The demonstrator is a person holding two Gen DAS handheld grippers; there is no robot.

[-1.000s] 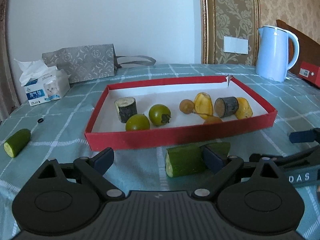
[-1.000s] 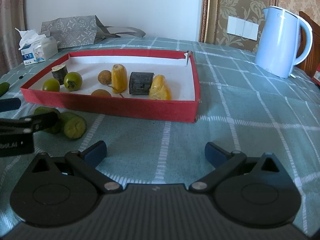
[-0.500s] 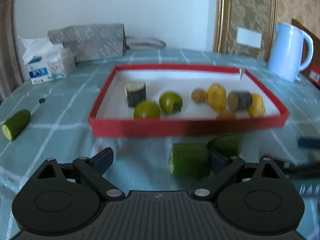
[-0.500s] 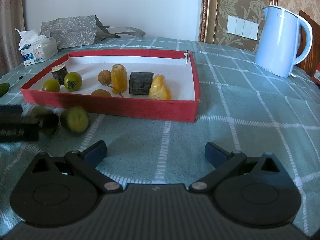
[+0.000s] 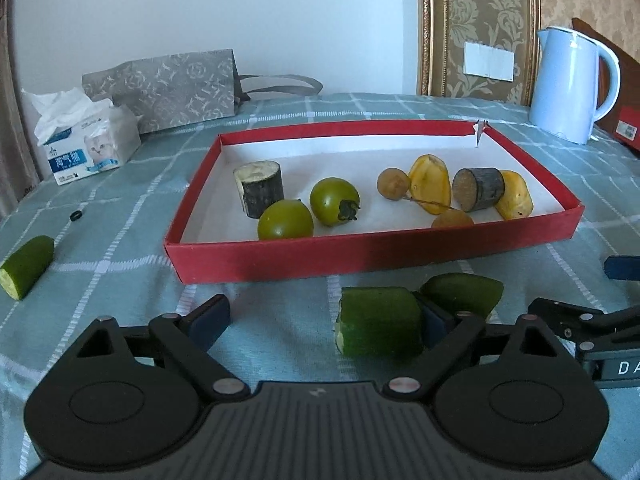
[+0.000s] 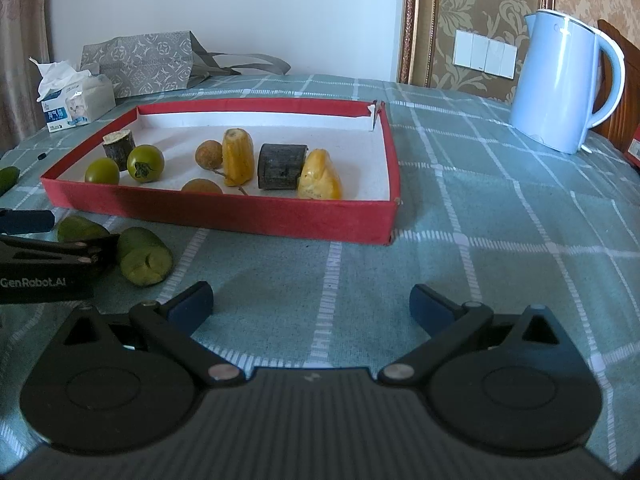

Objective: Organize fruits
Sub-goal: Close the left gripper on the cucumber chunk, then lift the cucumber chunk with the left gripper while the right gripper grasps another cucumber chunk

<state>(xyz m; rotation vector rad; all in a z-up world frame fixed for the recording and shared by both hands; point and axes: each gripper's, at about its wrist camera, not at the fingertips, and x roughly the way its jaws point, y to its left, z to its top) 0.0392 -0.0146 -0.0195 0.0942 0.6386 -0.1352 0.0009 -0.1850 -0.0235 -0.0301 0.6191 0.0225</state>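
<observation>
Left wrist: cucumber chunk (image 5: 378, 327), dark green, pale cut end; left tool (image 5: 320, 318) apart; right tool (image 6: 312, 302) apart.

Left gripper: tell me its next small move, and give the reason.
Probably shift the left gripper a little to its right and close it. Its fingers are spread wide, and the cut green piece lies on the cloth against the inside of the right finger, not centred between them. The red tray just beyond already holds the other fruit, so a centred grip should come before lifting it in.
</observation>
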